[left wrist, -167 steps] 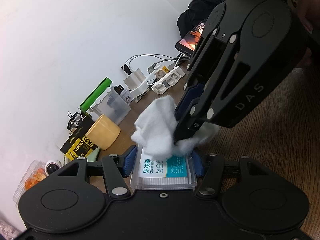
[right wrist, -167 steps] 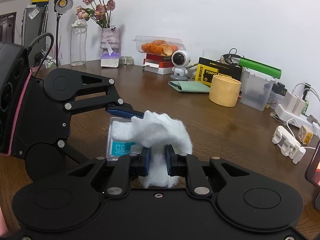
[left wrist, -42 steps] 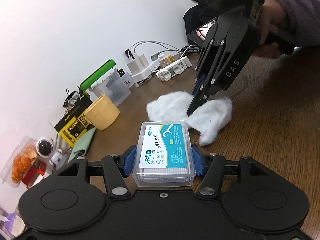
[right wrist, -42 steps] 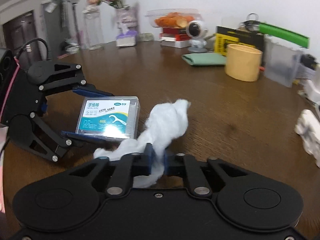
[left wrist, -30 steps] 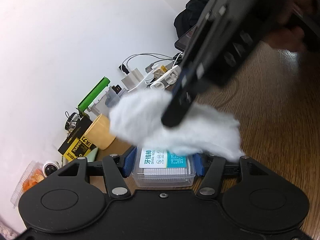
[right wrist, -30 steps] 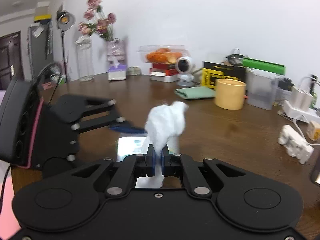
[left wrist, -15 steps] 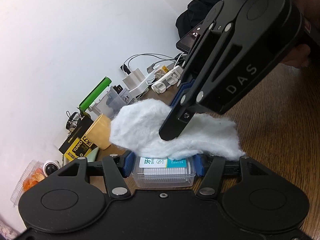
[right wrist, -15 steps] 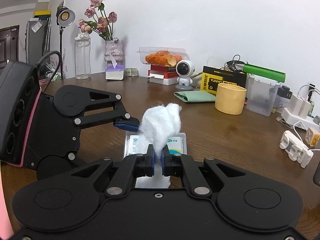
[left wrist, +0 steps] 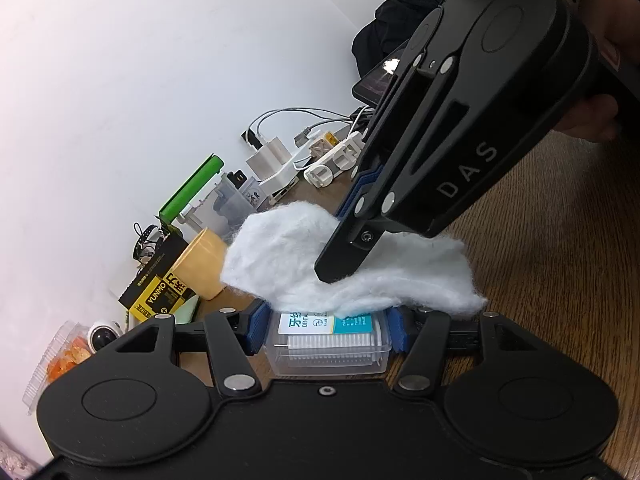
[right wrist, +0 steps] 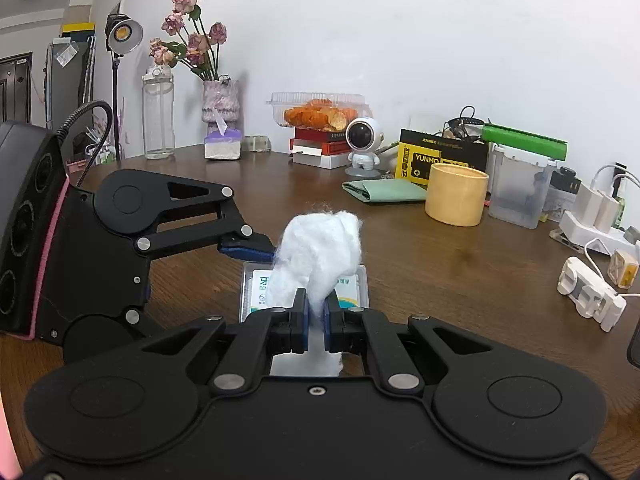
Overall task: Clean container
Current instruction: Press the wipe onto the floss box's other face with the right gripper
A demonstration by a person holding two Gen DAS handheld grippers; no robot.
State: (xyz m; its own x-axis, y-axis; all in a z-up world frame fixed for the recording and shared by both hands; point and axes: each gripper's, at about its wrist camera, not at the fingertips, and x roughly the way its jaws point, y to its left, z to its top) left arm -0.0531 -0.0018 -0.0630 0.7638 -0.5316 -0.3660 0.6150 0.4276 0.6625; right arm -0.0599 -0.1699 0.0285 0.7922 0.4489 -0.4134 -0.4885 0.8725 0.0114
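Note:
A clear plastic floss-pick container (left wrist: 328,344) with a white and teal label sits between the blue pads of my left gripper (left wrist: 326,322), which is shut on its two sides. A white cotton wad (left wrist: 348,276) lies over the container's lid and hides most of the label. My right gripper (right wrist: 316,312) is shut on that cotton wad (right wrist: 320,256) and holds it down on the container (right wrist: 360,280). In the left wrist view the right gripper (left wrist: 344,264) comes in from the upper right, its tip pressed into the cotton.
The brown wooden table (right wrist: 460,272) carries a yellow round cup (right wrist: 456,194), a clear box with a green lid (right wrist: 520,184), a folded green cloth (right wrist: 384,192), a small robot figure (right wrist: 362,142), chargers and cables (right wrist: 592,216), a vase with flowers (right wrist: 220,100) and a water bottle (right wrist: 158,116).
The right gripper has settled with the cotton on the container's lid, and the wad now spreads flatter across it. The left gripper has kept the container where it was.

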